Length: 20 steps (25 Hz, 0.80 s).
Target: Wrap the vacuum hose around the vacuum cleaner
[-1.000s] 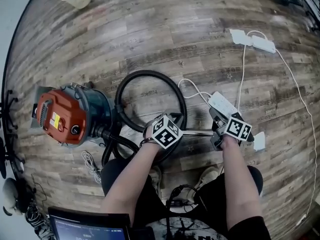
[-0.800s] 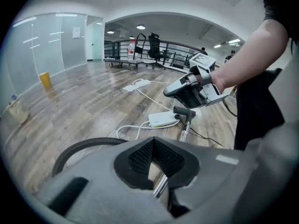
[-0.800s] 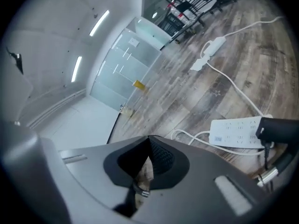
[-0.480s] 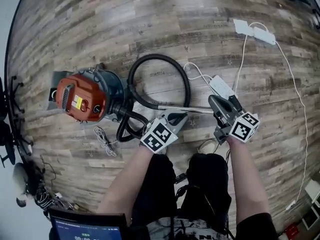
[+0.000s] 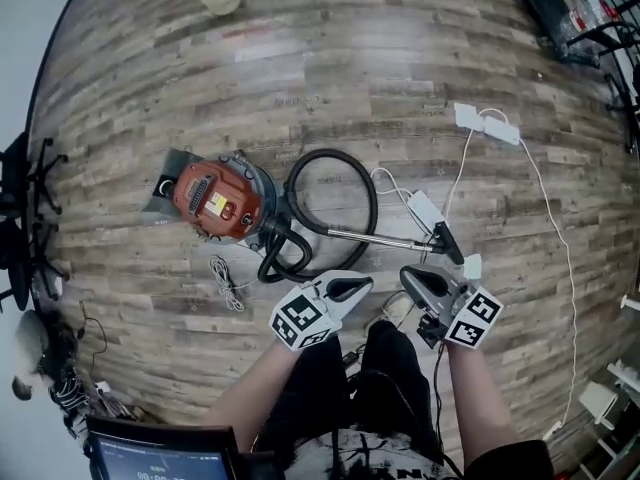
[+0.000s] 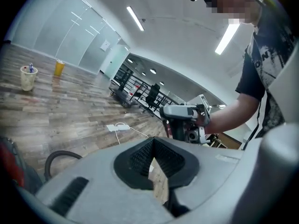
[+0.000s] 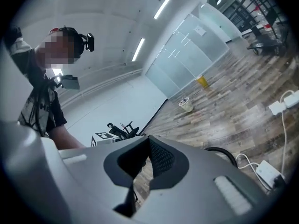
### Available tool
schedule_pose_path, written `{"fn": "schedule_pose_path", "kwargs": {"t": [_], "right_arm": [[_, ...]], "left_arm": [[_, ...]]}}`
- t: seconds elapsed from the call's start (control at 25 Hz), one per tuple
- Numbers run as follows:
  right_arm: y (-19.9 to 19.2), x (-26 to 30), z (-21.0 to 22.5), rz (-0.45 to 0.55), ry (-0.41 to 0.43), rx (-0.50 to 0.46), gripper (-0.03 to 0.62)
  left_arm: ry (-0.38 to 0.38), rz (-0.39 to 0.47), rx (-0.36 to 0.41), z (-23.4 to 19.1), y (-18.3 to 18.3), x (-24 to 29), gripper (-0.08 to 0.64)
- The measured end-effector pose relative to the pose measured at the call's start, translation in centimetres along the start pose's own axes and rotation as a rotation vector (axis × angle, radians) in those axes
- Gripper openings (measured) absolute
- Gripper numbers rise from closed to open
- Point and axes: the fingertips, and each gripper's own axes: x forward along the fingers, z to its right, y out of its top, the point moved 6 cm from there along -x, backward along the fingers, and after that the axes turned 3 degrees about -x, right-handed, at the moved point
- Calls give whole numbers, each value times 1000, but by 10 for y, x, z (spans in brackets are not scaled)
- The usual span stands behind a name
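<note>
The left gripper (image 5: 352, 287) and right gripper (image 5: 414, 280) were both pressed shut, holding nothing, up near the person's legs (image 5: 390, 368). Past them, on the floor (image 5: 400, 88), the metal pipe (image 5: 380, 238) lay sideways, its tip nearest the right gripper. Farther left, the hose (image 5: 335, 154) looped to the vacuum cleaner (image 5: 215, 200).

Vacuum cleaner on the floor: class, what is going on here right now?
A person above the vacuum cleaner holds a gripper in each hand. The left gripper and right gripper are both shut and empty. The hose lies in a loose loop on the floor beside the cleaner, its metal wand out to the right. Nothing is wrapped yet.
</note>
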Motion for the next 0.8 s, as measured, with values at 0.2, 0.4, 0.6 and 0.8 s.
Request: {"fn": "schedule_pose_path", "kwargs": {"t": [0.2, 0.4, 0.6, 0.8], "right_arm": [[50, 10, -70, 5, 29, -99, 6], [101, 10, -122, 108, 24, -171, 6], [134, 17, -167, 175, 42, -278, 6], [143, 24, -197, 204, 44, -374, 6]], "left_arm": [[-5, 171, -1, 31, 64, -75, 5], [16, 299, 70, 53, 121, -139, 3], [-4, 363, 197, 73, 163, -187, 3], [-18, 387, 279, 90, 183, -214, 3]]}}
